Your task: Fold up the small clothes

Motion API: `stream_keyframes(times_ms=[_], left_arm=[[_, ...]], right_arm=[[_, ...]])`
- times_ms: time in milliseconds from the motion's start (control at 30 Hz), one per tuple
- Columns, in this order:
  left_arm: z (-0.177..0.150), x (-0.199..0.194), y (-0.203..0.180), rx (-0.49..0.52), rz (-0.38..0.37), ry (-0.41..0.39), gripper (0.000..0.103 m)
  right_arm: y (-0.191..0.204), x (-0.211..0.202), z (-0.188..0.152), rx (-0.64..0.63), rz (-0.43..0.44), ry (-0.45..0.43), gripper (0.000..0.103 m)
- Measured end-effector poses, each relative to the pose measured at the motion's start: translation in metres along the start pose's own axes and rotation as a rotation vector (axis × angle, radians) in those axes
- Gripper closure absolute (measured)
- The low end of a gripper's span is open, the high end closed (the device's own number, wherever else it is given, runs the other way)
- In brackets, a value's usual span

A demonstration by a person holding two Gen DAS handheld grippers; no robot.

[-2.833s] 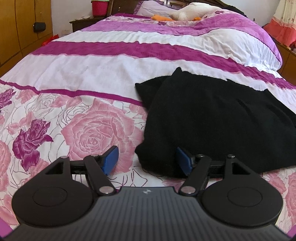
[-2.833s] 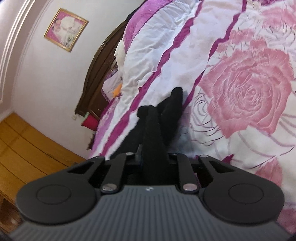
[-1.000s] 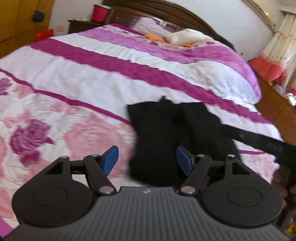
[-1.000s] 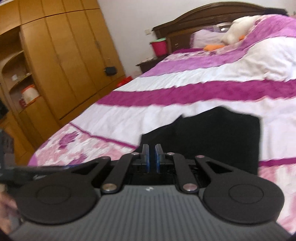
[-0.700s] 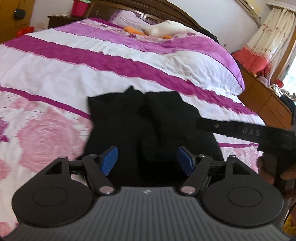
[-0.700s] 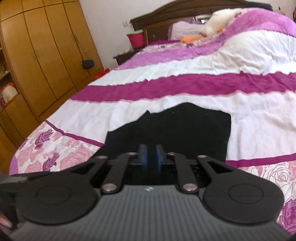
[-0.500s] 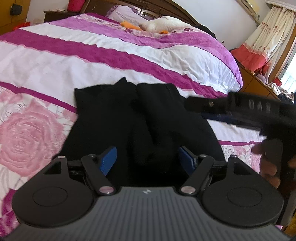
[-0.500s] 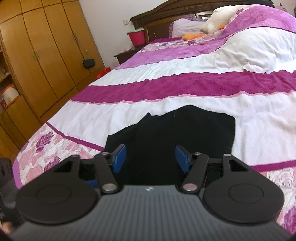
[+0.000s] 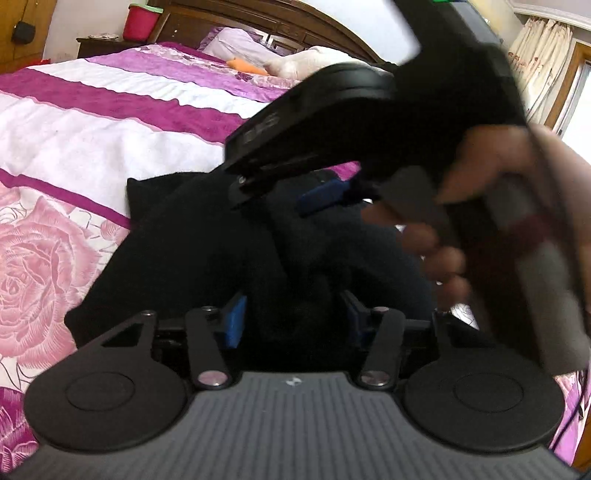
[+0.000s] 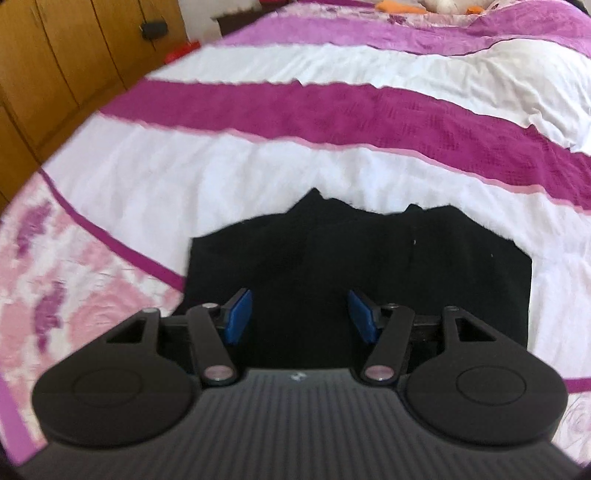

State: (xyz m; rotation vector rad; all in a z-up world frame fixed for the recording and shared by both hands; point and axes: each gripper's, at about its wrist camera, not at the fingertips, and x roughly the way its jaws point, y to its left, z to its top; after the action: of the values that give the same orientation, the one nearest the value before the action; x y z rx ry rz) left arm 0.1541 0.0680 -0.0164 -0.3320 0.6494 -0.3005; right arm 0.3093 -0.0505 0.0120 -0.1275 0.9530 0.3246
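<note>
A black garment (image 9: 192,251) lies folded on the pink and white bedspread (image 9: 74,140). It also shows in the right wrist view (image 10: 369,251), with two layers side by side. My left gripper (image 9: 295,317) is open and empty, low over the garment's near edge. My right gripper (image 10: 300,314) is open and empty, hovering above the garment's near part. In the left wrist view the right gripper's body (image 9: 369,122) and the hand holding it fill the upper right and hide the garment's right side.
The bed has magenta stripes (image 10: 332,107) and rose prints (image 9: 33,266). A wooden headboard (image 9: 258,22), a pillow and a soft toy (image 9: 310,66) lie at the far end. A wooden wardrobe (image 10: 55,55) stands left of the bed, a red bin (image 9: 138,20) on a nightstand.
My right gripper has opened and let go of the garment, then swung over it from the right, close in front of the left camera. My left gripper moved right over the garment.
</note>
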Motion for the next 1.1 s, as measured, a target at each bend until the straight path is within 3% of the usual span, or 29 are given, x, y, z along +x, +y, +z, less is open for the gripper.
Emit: stream_keyframes(times_ms=[100, 167, 200, 233, 300, 533, 700, 933, 1100], left_arm=[[-0.002, 0.003, 0.002, 0.001, -0.023, -0.002, 0.052], [-0.002, 0.004, 0.003, 0.002, -0.032, -0.003, 0.058], [-0.002, 0.005, 0.004, -0.004, -0.040, 0.000, 0.067], [-0.001, 0.006, 0.005, -0.013, -0.048, 0.006, 0.075], [0.001, 0.008, 0.006, -0.022, -0.055, 0.019, 0.083], [0.006, -0.002, 0.001, -0.005, -0.061, -0.026, 0.086], [0.019, -0.028, 0.005, -0.006, -0.066, -0.099, 0.087], [0.024, -0.056, 0.032, 0.007, 0.034, -0.150, 0.087], [0.015, -0.050, 0.062, -0.023, 0.122, -0.106, 0.087]], right_arm=[[0.003, 0.015, 0.002, -0.046, -0.040, 0.045, 0.044], [0.002, 0.022, 0.001, -0.076, -0.073, 0.047, 0.054], [0.001, 0.025, -0.001, -0.091, -0.099, 0.047, 0.072], [0.000, 0.027, -0.003, -0.096, -0.118, 0.042, 0.083], [-0.008, 0.024, -0.006, -0.063, -0.092, 0.014, 0.090], [-0.026, -0.018, -0.006, 0.056, -0.002, -0.152, 0.092], [-0.020, -0.054, 0.003, 0.065, 0.081, -0.263, 0.092], [0.020, -0.048, 0.014, 0.001, 0.173, -0.296, 0.092], [0.050, -0.013, 0.011, -0.031, 0.183, -0.253, 0.092]])
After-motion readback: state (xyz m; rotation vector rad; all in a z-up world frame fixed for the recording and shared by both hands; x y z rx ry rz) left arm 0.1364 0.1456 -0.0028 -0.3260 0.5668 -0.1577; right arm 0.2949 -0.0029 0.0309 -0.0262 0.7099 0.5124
